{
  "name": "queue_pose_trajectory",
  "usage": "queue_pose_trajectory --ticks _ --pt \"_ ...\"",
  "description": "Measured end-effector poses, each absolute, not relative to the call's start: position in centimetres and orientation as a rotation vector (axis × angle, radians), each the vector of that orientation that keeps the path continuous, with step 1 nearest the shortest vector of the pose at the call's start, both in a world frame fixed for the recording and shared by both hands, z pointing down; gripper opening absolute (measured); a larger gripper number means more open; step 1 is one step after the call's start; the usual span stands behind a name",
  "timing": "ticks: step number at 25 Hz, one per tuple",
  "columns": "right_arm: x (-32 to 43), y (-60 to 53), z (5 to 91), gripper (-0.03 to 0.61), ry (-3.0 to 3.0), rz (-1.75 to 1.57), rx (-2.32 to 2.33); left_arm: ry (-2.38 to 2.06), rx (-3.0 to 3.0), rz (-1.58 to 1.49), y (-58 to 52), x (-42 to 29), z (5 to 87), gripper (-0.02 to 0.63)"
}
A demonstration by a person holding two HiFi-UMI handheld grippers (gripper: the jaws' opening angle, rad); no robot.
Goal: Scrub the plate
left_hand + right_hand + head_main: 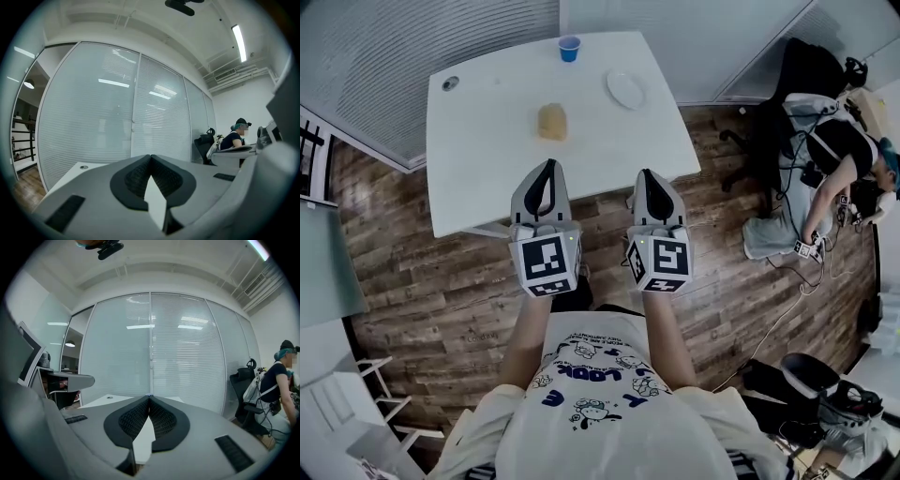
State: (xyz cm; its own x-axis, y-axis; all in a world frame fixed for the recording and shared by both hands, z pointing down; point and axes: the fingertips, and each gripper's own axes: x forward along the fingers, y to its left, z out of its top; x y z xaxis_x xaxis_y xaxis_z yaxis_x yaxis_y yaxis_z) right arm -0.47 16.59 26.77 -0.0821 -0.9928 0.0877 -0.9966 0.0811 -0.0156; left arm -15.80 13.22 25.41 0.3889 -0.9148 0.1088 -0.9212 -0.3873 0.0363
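Observation:
A small white plate (626, 89) lies on the white table (487, 159), right of its middle. A tan sponge (551, 121) rests near the table's centre, and a blue cup (569, 48) stands at the far edge. My left gripper (548, 166) hovers over the table's near edge, just short of the sponge, its jaws shut with nothing between them. My right gripper (645, 174) is beside it at the near edge, also shut and empty. In the gripper views the left gripper's (150, 156) and the right gripper's (149, 397) tips meet, with the tabletop (108, 401) beyond.
A small round grey fitting (450, 83) sits in the table's far left corner. A glass wall with blinds (117, 108) stands behind the table. A person (825, 159) sits by an office chair (787, 84) at the right. Wooden floor (422, 291) surrounds the table.

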Motion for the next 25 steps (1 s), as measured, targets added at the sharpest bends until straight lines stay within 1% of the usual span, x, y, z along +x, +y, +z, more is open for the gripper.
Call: queue_pose_trajectory --ticks 25 --pt "0.6 8.0 29.2 -0.007 -2.243 0.137 2.019 -1.648 2.495 0.160 4.9 -13.5 28.3 0.029"
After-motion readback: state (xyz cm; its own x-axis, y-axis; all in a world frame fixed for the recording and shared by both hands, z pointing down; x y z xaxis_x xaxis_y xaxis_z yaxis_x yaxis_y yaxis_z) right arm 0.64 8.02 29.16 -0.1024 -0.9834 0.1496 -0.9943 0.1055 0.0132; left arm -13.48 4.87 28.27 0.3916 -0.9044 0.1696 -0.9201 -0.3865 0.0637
